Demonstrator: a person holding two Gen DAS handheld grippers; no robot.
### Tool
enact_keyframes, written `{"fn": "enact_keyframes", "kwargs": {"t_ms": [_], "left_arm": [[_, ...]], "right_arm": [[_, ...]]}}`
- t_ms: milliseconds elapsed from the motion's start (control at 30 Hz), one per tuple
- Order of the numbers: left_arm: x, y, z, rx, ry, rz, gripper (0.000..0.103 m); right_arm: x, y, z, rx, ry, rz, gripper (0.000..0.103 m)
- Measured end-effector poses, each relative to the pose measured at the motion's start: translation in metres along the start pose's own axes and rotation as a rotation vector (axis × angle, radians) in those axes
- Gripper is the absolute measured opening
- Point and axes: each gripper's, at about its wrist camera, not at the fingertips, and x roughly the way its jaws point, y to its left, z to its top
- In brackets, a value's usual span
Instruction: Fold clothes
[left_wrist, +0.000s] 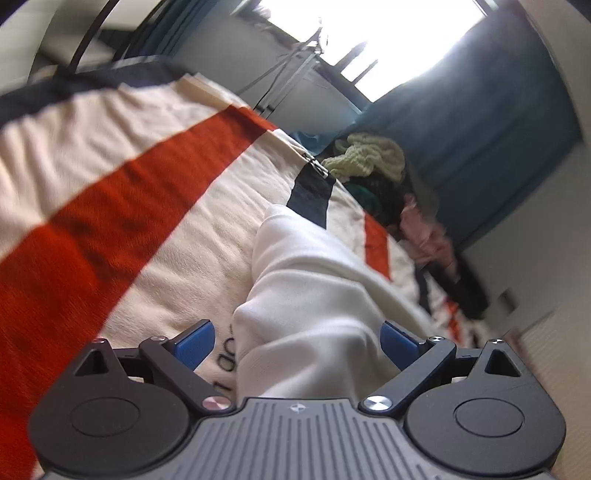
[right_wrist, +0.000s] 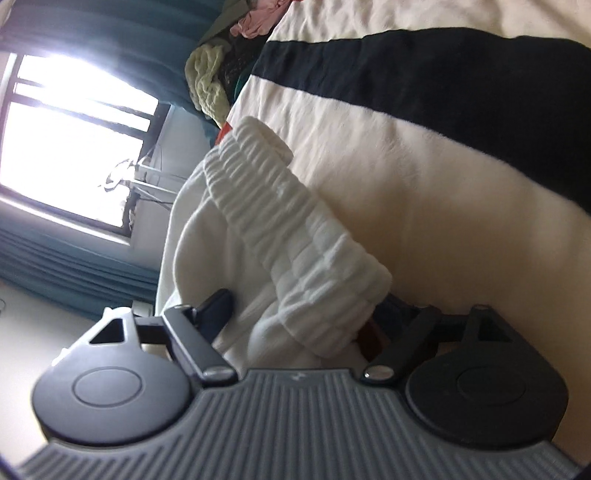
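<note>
A white sweatshirt (left_wrist: 306, 280) lies on a cream blanket (left_wrist: 147, 229) with red and navy stripes. In the left wrist view a bunched fold of it fills the gap between the blue pads (left_wrist: 195, 343) of my left gripper (left_wrist: 297, 341), whose jaws stand wide apart around the cloth. In the right wrist view the garment's ribbed white hem (right_wrist: 291, 236) runs up from my right gripper (right_wrist: 306, 314), which also has its jaws wide apart with the ribbed cloth bunched between them. Whether either gripper pinches the cloth is unclear.
A heap of other clothes, pale green knit (left_wrist: 369, 158) and pink (left_wrist: 424, 229) among dark pieces, sits at the blanket's far end. Teal curtains (left_wrist: 498, 129) and a bright window (right_wrist: 74, 136) lie beyond. A metal stand (left_wrist: 291, 62) is near the window.
</note>
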Motion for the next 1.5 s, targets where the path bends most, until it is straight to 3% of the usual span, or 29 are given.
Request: {"fn": "enact_keyframes", "kwargs": {"t_ms": [67, 133, 233, 400, 500, 567, 667, 733, 800, 900, 967, 1067, 1233, 1367, 1500], "left_arm": [[0.003, 0.009, 0.005, -0.068, 0.007, -0.026, 0.097], [0.011, 0.016, 0.007, -0.115, 0.041, -0.056, 0.098], [0.023, 0.016, 0.003, -0.116, 0.09, -0.071, 0.098], [0.032, 0.009, -0.002, -0.059, 0.111, -0.065, 0.098], [0.038, 0.019, -0.005, -0.12, 0.128, -0.064, 0.097], [0.042, 0.025, -0.006, -0.151, 0.129, -0.05, 0.088], [0.043, 0.025, -0.005, -0.156, 0.113, -0.069, 0.082], [0.041, 0.023, -0.006, -0.139, 0.101, -0.067, 0.075], [0.039, 0.021, -0.007, -0.126, 0.089, -0.067, 0.066], [0.031, 0.018, -0.006, -0.112, 0.077, -0.084, 0.05], [0.023, 0.016, -0.005, -0.107, 0.07, -0.1, 0.041], [0.005, 0.012, -0.001, -0.159, 0.039, -0.162, 0.036], [-0.003, -0.029, 0.013, -0.194, 0.023, -0.277, 0.033], [0.022, -0.107, 0.022, -0.134, 0.059, -0.303, 0.032], [0.076, -0.199, 0.015, -0.049, 0.11, -0.286, 0.031]], "right_arm": [[0.004, 0.007, -0.001, -0.012, 0.037, 0.078, 0.085], [-0.002, 0.018, -0.003, -0.061, 0.009, 0.111, 0.085], [-0.005, 0.024, -0.005, -0.08, -0.007, 0.154, 0.085], [0.005, 0.018, -0.01, -0.089, 0.032, 0.045, 0.071], [0.007, 0.019, -0.011, -0.105, 0.047, 0.019, 0.07], [0.009, 0.021, -0.012, -0.117, 0.052, 0.004, 0.07], [0.009, 0.023, -0.013, -0.133, 0.047, -0.012, 0.069], [0.007, 0.025, -0.013, -0.143, 0.039, -0.024, 0.062], [0.003, 0.028, -0.011, -0.141, 0.018, -0.015, 0.045], [-0.005, 0.033, -0.008, -0.136, -0.011, 0.019, 0.033], [-0.012, 0.043, -0.009, -0.166, -0.036, 0.04, 0.03], [-0.027, 0.058, -0.008, -0.178, -0.062, 0.092, 0.028], [-0.065, 0.086, 0.014, -0.191, -0.115, 0.145, 0.026], [-0.098, 0.099, 0.066, -0.216, -0.187, 0.149, 0.026], [-0.127, 0.1, 0.133, -0.208, -0.257, 0.146, 0.026]]}}
